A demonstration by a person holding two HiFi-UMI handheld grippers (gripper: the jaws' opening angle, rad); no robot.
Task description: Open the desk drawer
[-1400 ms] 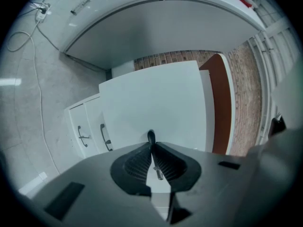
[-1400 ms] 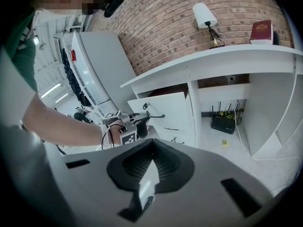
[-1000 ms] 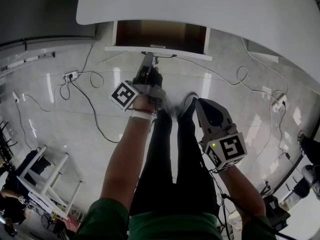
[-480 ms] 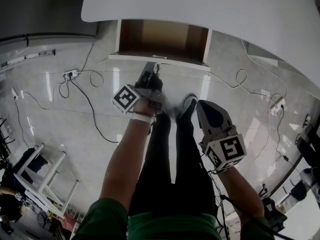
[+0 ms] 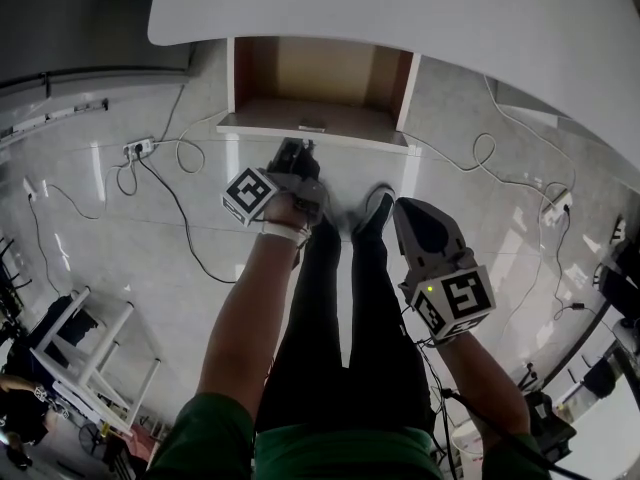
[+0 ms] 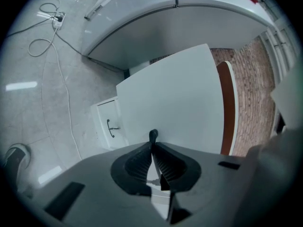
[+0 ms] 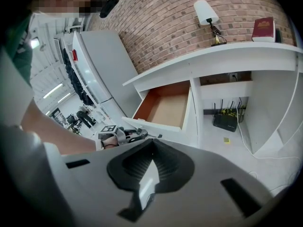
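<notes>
The desk drawer (image 5: 318, 86) stands pulled out from under the white desk top (image 5: 420, 18), its brown inside bare. In the left gripper view its white front (image 6: 175, 98) fills the middle. My left gripper (image 5: 300, 148) is shut on the dark drawer handle (image 6: 153, 135), which pokes out just past the closed tips. The right gripper view shows the open drawer (image 7: 165, 105) from the side, with the left gripper (image 7: 130, 135) at its front. My right gripper (image 5: 408, 206) hangs apart at the right, jaws together and holding nothing.
Cables and a power strip (image 5: 140, 150) lie on the tiled floor. A white stool (image 5: 90, 348) stands at the lower left. The person's legs and shoes (image 5: 375, 208) are below the drawer. A router (image 7: 226, 122) sits under the desk, a lamp (image 7: 206, 11) and book (image 7: 264, 28) on top.
The drawer has slid further out from under the desk. My left gripper has come back toward the person with the handle. The right gripper has stayed put.
</notes>
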